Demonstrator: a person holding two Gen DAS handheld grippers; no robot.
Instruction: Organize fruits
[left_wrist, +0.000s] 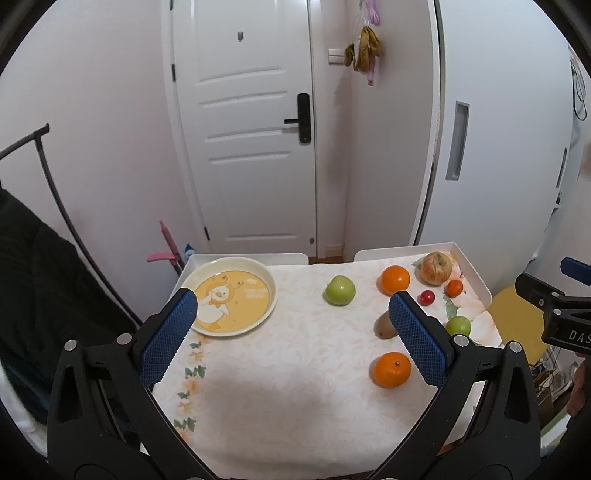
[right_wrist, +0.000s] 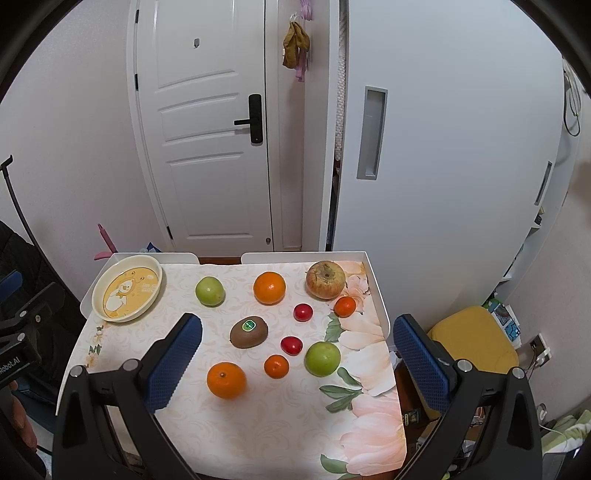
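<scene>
White doors back the floral-clothed desk (right_wrist: 258, 424), where a kiwi (right_wrist: 249, 332) bears a green sticker, unreadable, and both the left gripper (left_wrist: 291, 332) and right gripper (right_wrist: 295, 360) hold fingers apart, empty.

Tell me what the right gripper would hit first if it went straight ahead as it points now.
Probably the kiwi: it lies about centred between the open right gripper fingers, with small red fruit beside it. Depth is unclear, so it may pass above them.

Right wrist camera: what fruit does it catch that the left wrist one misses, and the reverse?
Only the right wrist view shows the second red fruit, the small orange near it, and the kiwi's sticker. Only the left wrist view shows the right gripper at its edge. Both show the plate and the brownish apple.
</scene>
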